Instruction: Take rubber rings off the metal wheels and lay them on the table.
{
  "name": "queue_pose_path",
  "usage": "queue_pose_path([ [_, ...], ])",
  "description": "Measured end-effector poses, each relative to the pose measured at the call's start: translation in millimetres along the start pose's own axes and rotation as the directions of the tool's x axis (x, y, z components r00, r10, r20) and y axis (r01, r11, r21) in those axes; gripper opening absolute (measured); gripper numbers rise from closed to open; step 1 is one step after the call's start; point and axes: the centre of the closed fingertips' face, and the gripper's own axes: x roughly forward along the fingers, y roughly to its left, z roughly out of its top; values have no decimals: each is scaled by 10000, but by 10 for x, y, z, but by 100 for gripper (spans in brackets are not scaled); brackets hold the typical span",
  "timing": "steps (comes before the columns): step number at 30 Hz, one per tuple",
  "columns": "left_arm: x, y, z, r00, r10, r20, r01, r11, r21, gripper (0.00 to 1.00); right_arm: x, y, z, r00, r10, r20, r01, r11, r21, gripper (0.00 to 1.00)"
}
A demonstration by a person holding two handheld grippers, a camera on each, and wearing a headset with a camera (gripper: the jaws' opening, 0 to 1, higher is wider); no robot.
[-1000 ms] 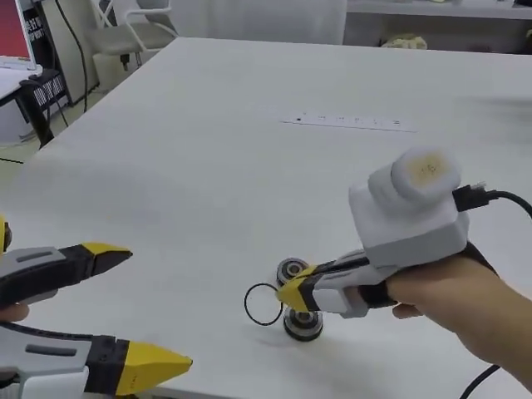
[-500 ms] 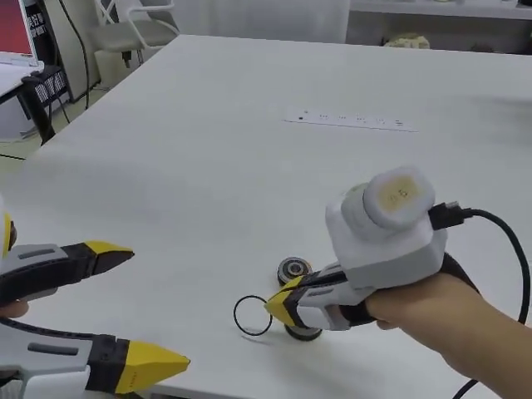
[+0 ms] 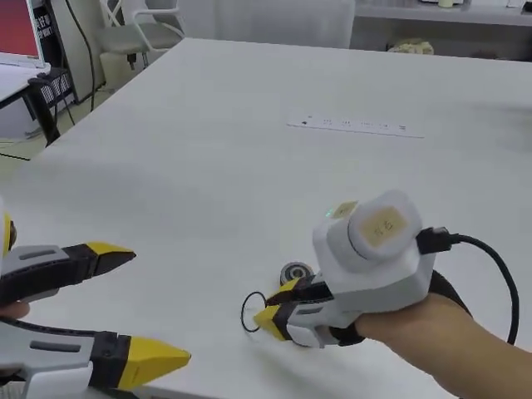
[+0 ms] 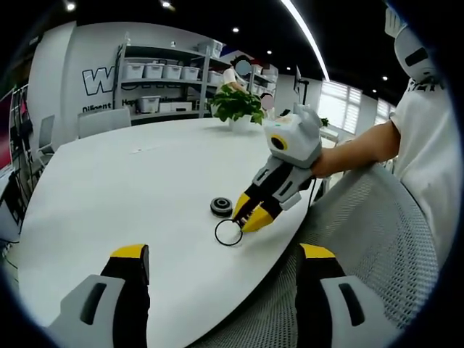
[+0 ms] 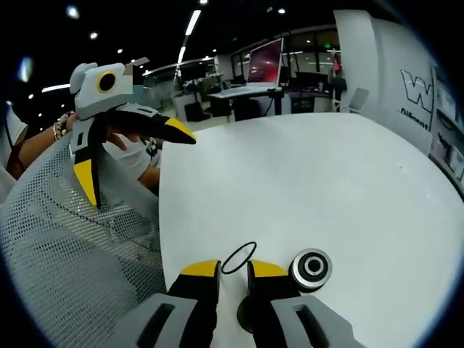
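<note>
A thin black rubber ring (image 3: 248,309) (image 4: 228,232) (image 5: 240,257) lies low on the white table (image 3: 249,166). Its near edge is pinched between the yellow tips of my right gripper (image 3: 268,318) (image 4: 250,215) (image 5: 234,272), whose jaws stand almost together. A metal wheel (image 3: 297,273) (image 4: 222,206) (image 5: 312,266) rests flat just beside the gripper. A second dark wheel (image 5: 244,317) shows through the gap under the jaws. My left gripper (image 3: 154,307) (image 4: 222,254) hovers open and holding nothing at the table's near left edge, well apart from the ring.
A flat white strip (image 3: 356,127) lies farther back on the table. Chairs (image 3: 141,25) and a desk stand off the far left corner. A mesh chair back (image 5: 80,239) sits close by the table edge.
My right gripper has slid left and toward me, away from the exposed wheel, and the ring came along with it. The second wheel is now covered by the gripper. The left gripper has stayed put.
</note>
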Motion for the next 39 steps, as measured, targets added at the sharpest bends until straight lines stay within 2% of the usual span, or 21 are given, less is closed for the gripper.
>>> queue_pose_path([
  [4,0,3,-4,10000,9,-19,-9,10000,-9,80,6,7,14,10000,43,84,-42,9999,-93,20],
  [9,1,1,-14,10000,-17,-84,16,10000,-50,79,42,86,-20,9991,420,-84,-422,9990,-178,32],
  [11,1,-5,-16,9999,-45,-112,45,10000,-6,77,51,95,-20,9993,363,-98,-368,9981,-500,36],
  [16,1,-6,-9,10000,-52,-58,51,10000,-66,78,44,87,-17,9994,328,-116,-335,9977,-596,41],
  [26,2,-6,-7,10000,-56,-20,56,9999,-146,78,-28,-52,20,9999,63,109,-61,9998,-174,42],
  [35,0,-1,-12,10000,-18,-37,17,9998,-194,78,-174,-247,96,9980,-360,519,342,9988,360,41],
  [39,0,2,-11,10000,-4,-25,4,9998,-213,78,-251,-357,147,9942,-634,869,560,9948,847,40],
])
